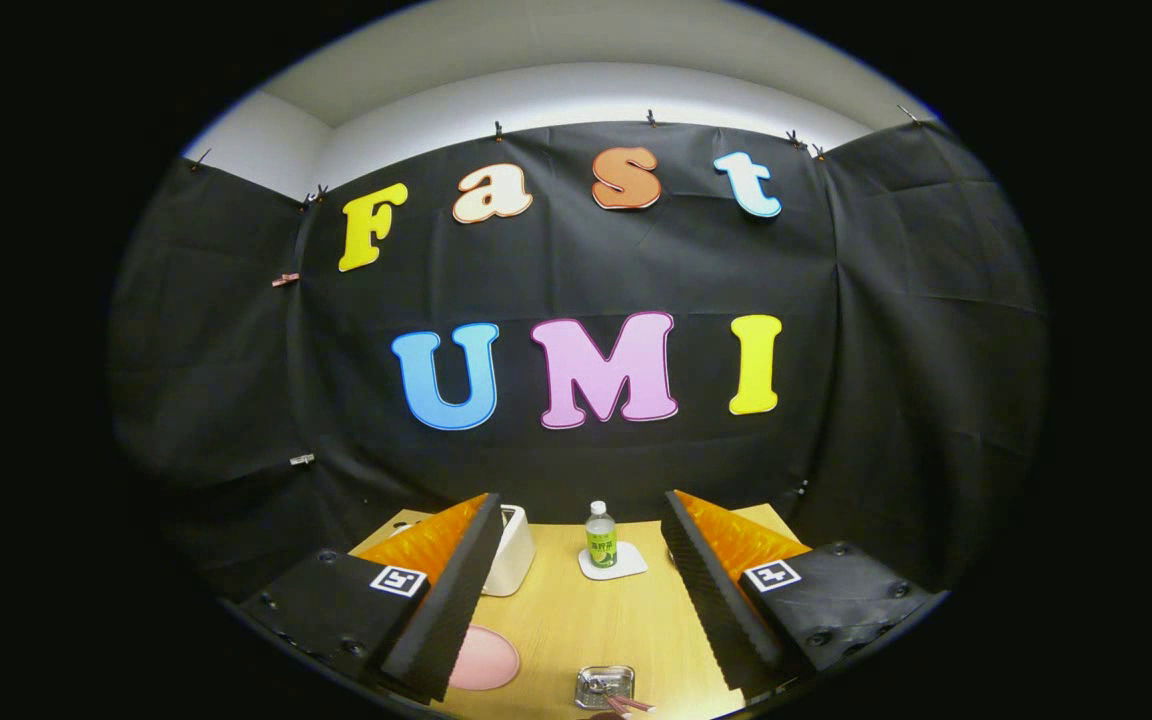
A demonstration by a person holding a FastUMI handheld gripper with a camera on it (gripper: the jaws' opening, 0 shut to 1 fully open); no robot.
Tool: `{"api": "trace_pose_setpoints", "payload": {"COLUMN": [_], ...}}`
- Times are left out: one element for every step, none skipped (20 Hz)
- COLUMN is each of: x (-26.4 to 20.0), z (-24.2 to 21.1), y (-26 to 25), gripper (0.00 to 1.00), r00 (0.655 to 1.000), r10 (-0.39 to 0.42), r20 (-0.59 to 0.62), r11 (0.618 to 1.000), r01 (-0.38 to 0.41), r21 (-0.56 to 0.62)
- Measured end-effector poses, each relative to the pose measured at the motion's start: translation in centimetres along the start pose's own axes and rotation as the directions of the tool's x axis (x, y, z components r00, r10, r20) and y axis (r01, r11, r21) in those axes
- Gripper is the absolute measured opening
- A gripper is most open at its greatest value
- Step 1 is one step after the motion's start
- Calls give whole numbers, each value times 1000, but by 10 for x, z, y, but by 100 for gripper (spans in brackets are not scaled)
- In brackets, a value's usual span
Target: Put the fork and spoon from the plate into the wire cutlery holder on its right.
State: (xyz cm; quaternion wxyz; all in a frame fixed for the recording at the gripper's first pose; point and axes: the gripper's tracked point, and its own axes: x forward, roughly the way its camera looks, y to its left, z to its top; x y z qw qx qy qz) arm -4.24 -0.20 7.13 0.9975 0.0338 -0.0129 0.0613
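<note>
The gripper (pixel 576 590) is held up above a wooden surface (pixel 576 620). Its two fingers are spread wide apart and hold nothing. Low down, between the fingers and on the near side of the surface, sits a small wire cutlery holder (pixel 604 686). It looks shiny and square. Something thin and pinkish (pixel 628 705) pokes out at its near right side, but it is too small to tell what it is. To the left of the holder, partly hidden by the left finger, lies a round pink plate (pixel 486 658). Farther away, between the fingers, a small bottle (pixel 600 537) with a white cap and green label stands upright on a white coaster (pixel 626 563). A white box (pixel 513 550) stands at the far left, just beside the left finger.
</note>
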Motion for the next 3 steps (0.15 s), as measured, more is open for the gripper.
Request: {"api": "trace_pose_setpoints", "payload": {"x": [0, 1, 3], "z": [1, 2, 1], "y": [3, 4, 4], "gripper": [99, 99, 99], "r00": [1000, 1000, 1000], "r10": [6, 6, -3], "r20": [9, 12, 13], "r11": [1000, 1000, 1000], "r01": [-6, -5, 3], "r21": [-3, -12, -19]}}
